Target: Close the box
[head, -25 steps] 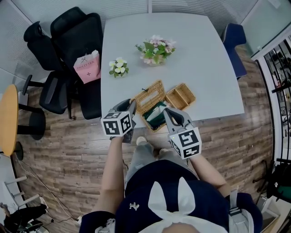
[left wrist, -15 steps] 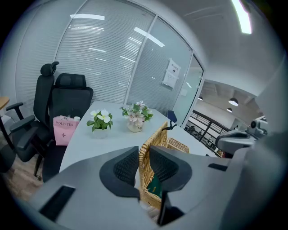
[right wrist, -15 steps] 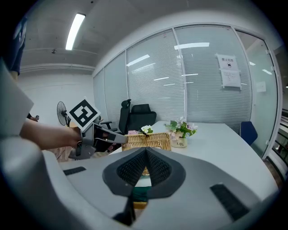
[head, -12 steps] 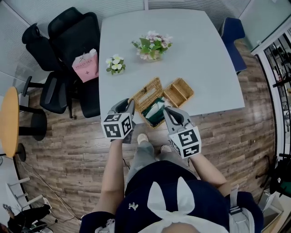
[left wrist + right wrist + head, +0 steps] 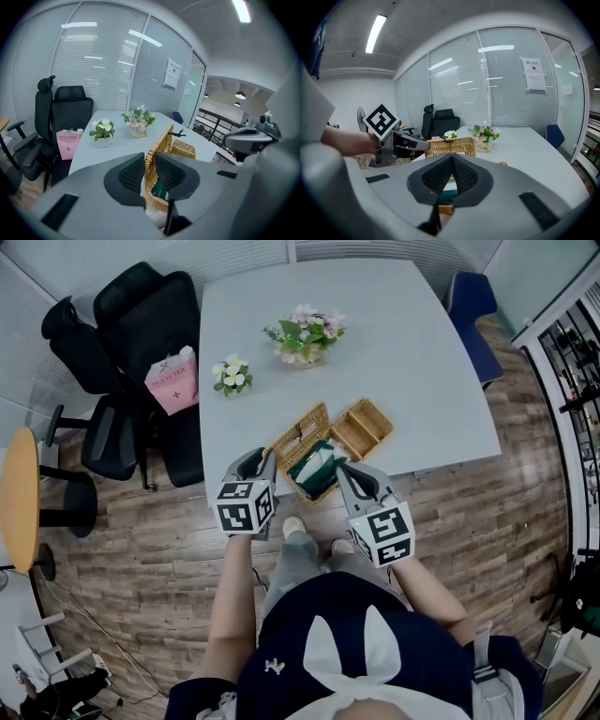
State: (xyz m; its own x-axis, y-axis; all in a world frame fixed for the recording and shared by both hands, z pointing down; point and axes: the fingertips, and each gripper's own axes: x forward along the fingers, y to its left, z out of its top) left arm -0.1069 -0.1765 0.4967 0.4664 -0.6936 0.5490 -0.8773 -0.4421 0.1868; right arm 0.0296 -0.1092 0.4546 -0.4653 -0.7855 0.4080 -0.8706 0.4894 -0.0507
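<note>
Box (image 5: 320, 474) at near edge of bench (image 5: 403, 343), lid (image 5: 302, 434) upright: closing not done. Left gripper (image 5: 150, 161) fingers pinch lid end; right gripper (image 5: 451, 159) fingers pressed together, empty. Lowering lid remains.

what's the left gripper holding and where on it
The open lid of the woven wicker box, pinched at its near edge by the left gripper.

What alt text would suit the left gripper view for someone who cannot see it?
The left tool clamps the upright open lid of a wicker box, green contents inside. Beyond, a white table holds a small flower pot and a bouquet; black office chairs stand left.
</note>
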